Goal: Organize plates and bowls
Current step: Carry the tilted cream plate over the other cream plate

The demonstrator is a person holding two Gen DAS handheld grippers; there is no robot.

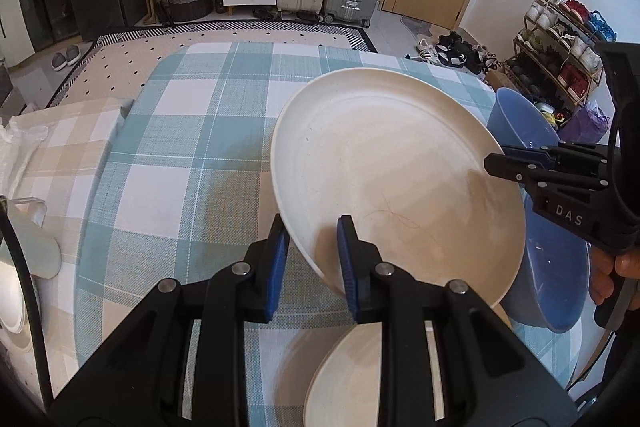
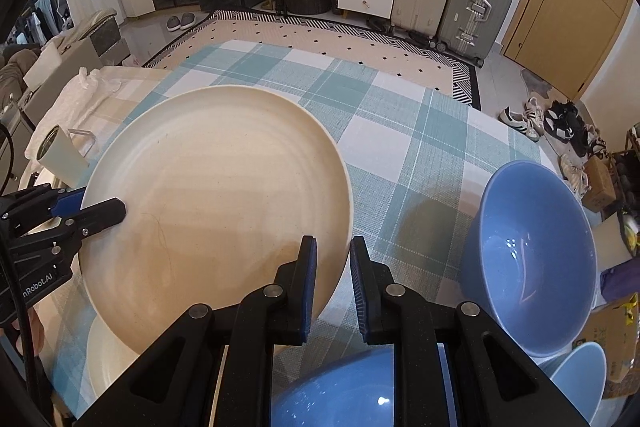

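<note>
Two handheld grippers share one large round cream plate point(image 1: 396, 183), held tilted above the table point(image 1: 192, 155) with its blue-and-white checked cloth. Left gripper point(image 1: 313, 255): jaws closed on the plate's near rim, one blue pad under it and one on its upper face. Right gripper point(image 2: 333, 279): jaws set on either side of the plate's opposite rim, a gap showing between the pads in its own view; the left wrist view shows its fingers pinching that edge. Second cream plate point(image 2: 105, 359): lying flat on the table directly beneath the lifted one, partly hidden. Large glossy blue bowl point(image 2: 536, 259): standing tilted on the table to the right of the plate. Another blue bowl point(image 2: 336, 391): below the right gripper, partly covered. Third, smaller blue bowl point(image 2: 582, 371): at the table's right edge. Pale green cup point(image 2: 62, 157): lying on its side at the left. Beyond the table: patterned rug point(image 2: 340, 39).
</note>
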